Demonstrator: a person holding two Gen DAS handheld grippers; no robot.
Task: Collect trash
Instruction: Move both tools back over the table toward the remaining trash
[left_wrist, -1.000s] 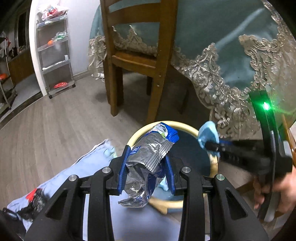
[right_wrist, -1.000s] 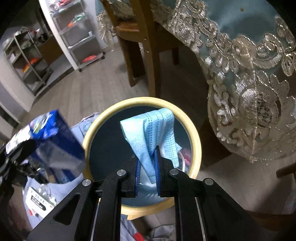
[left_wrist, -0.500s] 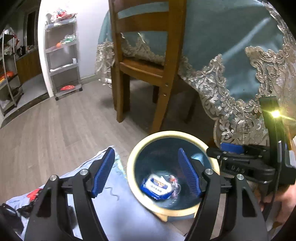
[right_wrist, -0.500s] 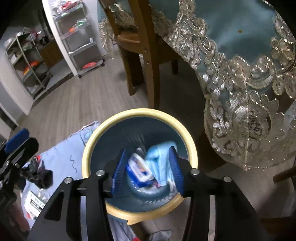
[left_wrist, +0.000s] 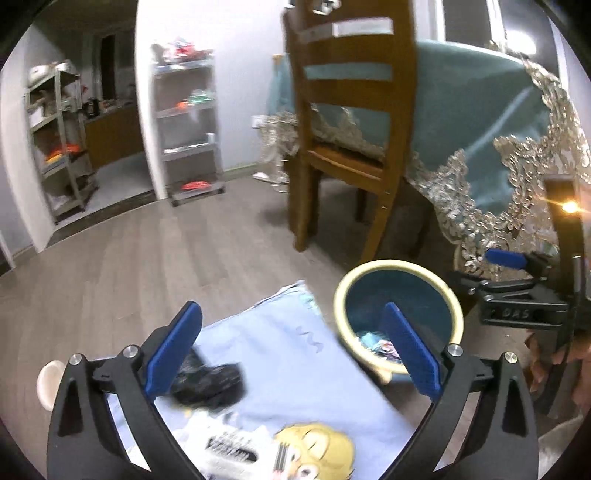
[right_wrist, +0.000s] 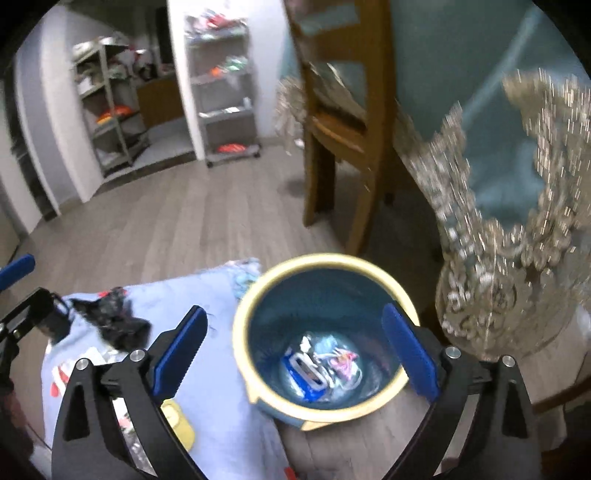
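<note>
A round teal bin with a yellow rim (right_wrist: 258, 291) stands on the floor; it also shows in the left wrist view (left_wrist: 452, 299). A blue snack wrapper (right_wrist: 308, 374) and other scraps lie at its bottom. My right gripper (right_wrist: 293, 350) is open and empty above the bin. My left gripper (left_wrist: 293, 350) is open and empty above a light blue cloth (left_wrist: 295, 362), left of the bin. A crumpled black bag (left_wrist: 210, 380) lies on the cloth by the left fingers, also in the right wrist view (right_wrist: 114, 325). White printed packaging (left_wrist: 229, 443) and a yellow item (left_wrist: 317, 454) lie nearer.
A wooden chair (left_wrist: 351, 129) stands behind the bin. A table with a teal, lace-edged cloth (left_wrist: 498, 147) hangs close on the right. Metal shelf carts (left_wrist: 188, 125) stand at the far wall. Grey wood floor (left_wrist: 166, 266) stretches left and back.
Both grippers opened and dropped their loads, the foil wrapper and the blue mask, into the bin. Both have since pulled up and back; the left swung left over the cloth.
</note>
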